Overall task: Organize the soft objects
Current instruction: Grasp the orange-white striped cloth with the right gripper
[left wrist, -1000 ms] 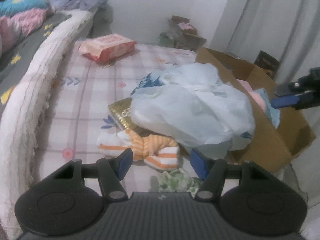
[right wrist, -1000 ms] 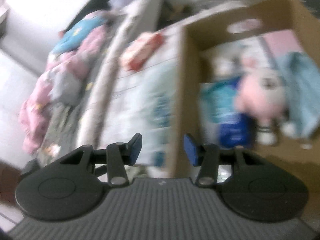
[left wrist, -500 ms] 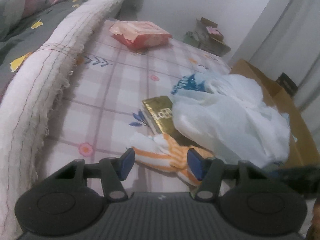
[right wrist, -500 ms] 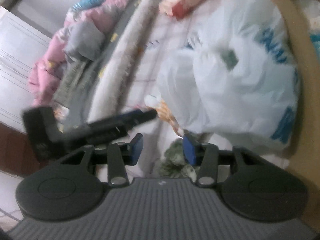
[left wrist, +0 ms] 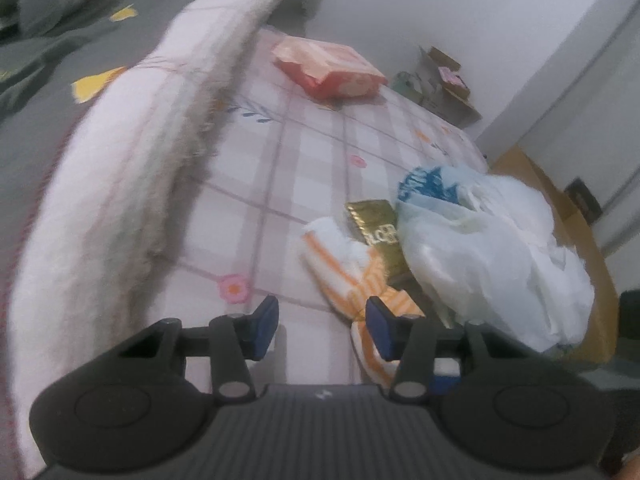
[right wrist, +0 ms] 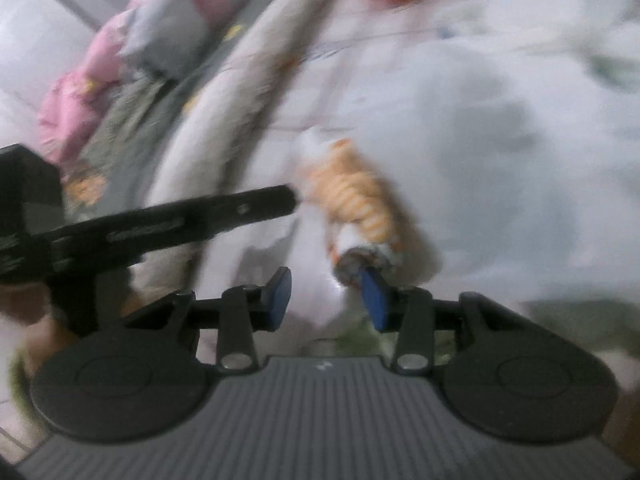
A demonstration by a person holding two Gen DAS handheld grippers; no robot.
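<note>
An orange-striped white cloth (left wrist: 348,264) lies crumpled on the checked bedsheet (left wrist: 304,168), against a gold box (left wrist: 376,228) and a pale plastic bag (left wrist: 492,252). My left gripper (left wrist: 322,330) hovers low over the sheet. Its jaws are closing with only sheet between them, and the cloth's near end passes behind the right fingertip (left wrist: 380,332). The right wrist view is blurred. There my right gripper (right wrist: 328,298) is near the same cloth (right wrist: 356,200), jaws closing on nothing, its right fingertip (right wrist: 376,296) overlapping the cloth's end. The left gripper's finger (right wrist: 180,220) reaches in from the left.
A rolled white blanket (left wrist: 120,180) and grey bedding run along the left. A red-pink packet (left wrist: 328,66) lies at the far end of the bed. A cardboard box (left wrist: 596,280) stands behind the plastic bag (right wrist: 500,140). A green patterned cloth (right wrist: 360,340) lies under my right gripper.
Both grippers came down toward the striped cloth and their jaws narrowed. The right one swung from over the cardboard box to the bed. The left one shifted left and rolled.
</note>
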